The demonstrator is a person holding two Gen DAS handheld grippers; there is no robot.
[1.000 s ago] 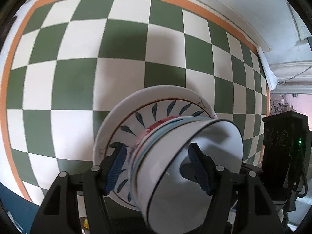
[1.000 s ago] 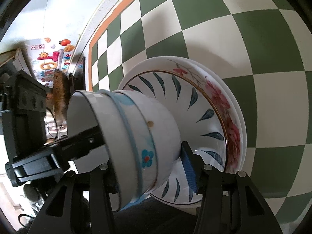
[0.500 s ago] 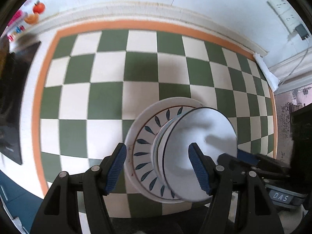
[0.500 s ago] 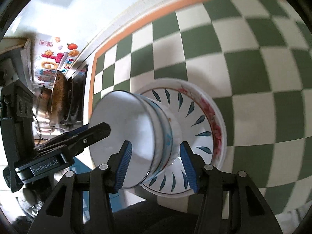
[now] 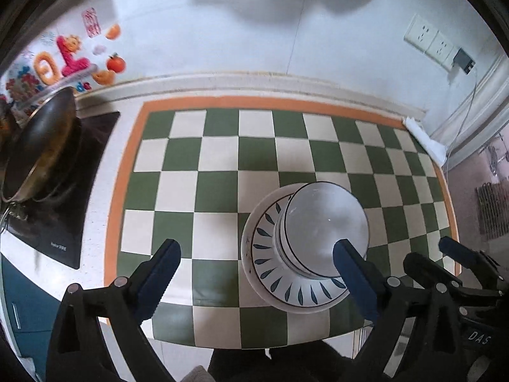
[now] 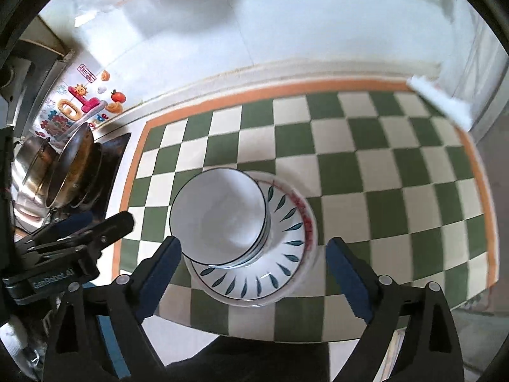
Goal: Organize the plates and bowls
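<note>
Now releasing: left gripper and right gripper jaws opening, empty, above stacked bowls on plates. Next probably clear withdrawal, no rim contact.

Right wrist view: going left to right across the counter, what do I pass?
Steel pot → pan → black cooktop → stacked bowls → leaf-pattern plate → bare checkered mat → white cloth at the far right corner.
</note>
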